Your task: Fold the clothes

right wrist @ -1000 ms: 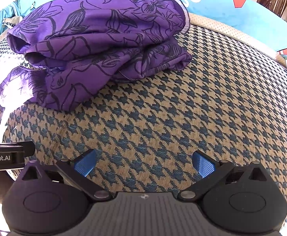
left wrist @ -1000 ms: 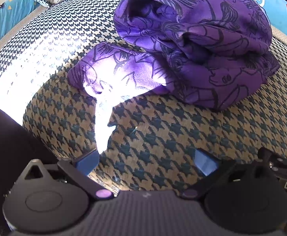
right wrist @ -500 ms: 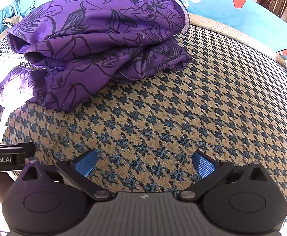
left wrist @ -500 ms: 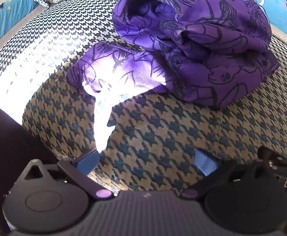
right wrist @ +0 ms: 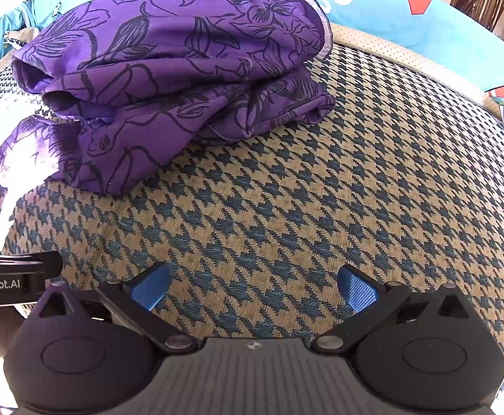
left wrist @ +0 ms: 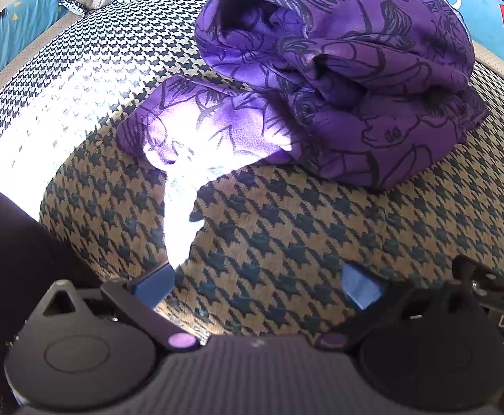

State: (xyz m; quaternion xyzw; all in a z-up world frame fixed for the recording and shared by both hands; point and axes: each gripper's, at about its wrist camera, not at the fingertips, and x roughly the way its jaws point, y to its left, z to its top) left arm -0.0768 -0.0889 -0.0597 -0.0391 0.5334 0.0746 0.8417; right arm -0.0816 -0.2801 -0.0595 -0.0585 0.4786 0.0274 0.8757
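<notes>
- Left wrist view: the left gripper (left wrist: 257,285) hung low over the houndstooth cushion (left wrist: 286,242), its blue-padded fingers (left wrist: 153,285) spread wide with nothing between them. The purple floral garment (left wrist: 338,79) lay beyond it on the cushion, apart from the fingertips, bundled into a thick, loose fold. One flatter layer of the garment stuck out from under the bundle toward the gripper's left, washed out by a patch of sunlight. That stray layer suggested the fold was not yet tidy.
- Right wrist view: the right gripper (right wrist: 253,288) likewise stood wide and empty above bare cushion (right wrist: 355,180). The garment (right wrist: 176,69) sat beyond it and to the left, stacked in two or three rolled layers with open tube-like ends facing left. The other gripper's body showed at the left edge, beside this one; both probably hung clear of the garment so the person could judge the fold.
- A blue printed bedsheet (right wrist: 373,3) lay behind the cushion.
</notes>
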